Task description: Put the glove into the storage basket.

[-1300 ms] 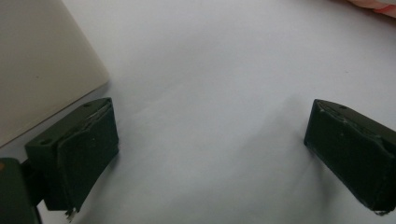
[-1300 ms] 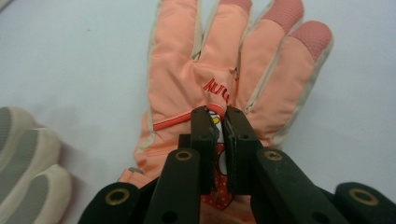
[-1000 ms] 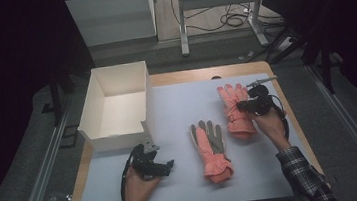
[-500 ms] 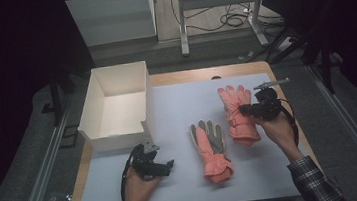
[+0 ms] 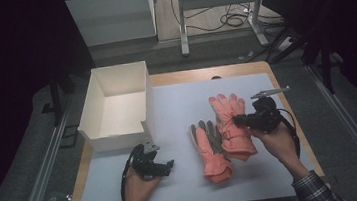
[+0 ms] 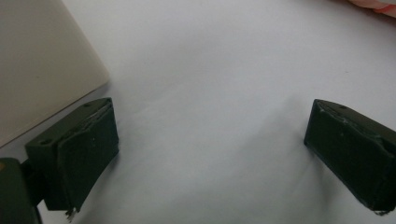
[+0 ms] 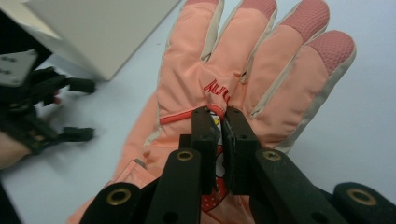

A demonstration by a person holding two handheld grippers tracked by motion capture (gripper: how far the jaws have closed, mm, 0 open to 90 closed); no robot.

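Right tool (image 5: 239, 121) pinched nearly shut on back of pink glove (image 5: 232, 125), fabric caught between jaws. Glove right of white box (image 5: 117, 107) on worktop (image 5: 177, 105), fingers pointing away from person, long axis roughly parallel to box side; partly overlapping second glove (image 5: 211, 150), palm-up, between it and box. Box left of held glove, so carry likely runs leftward. Left tool (image 5: 166, 165) spread wide, holding nothing, just in front of box. Right gripper view (image 7: 215, 135) reveals pinch near printed logo; high view gives box distance.
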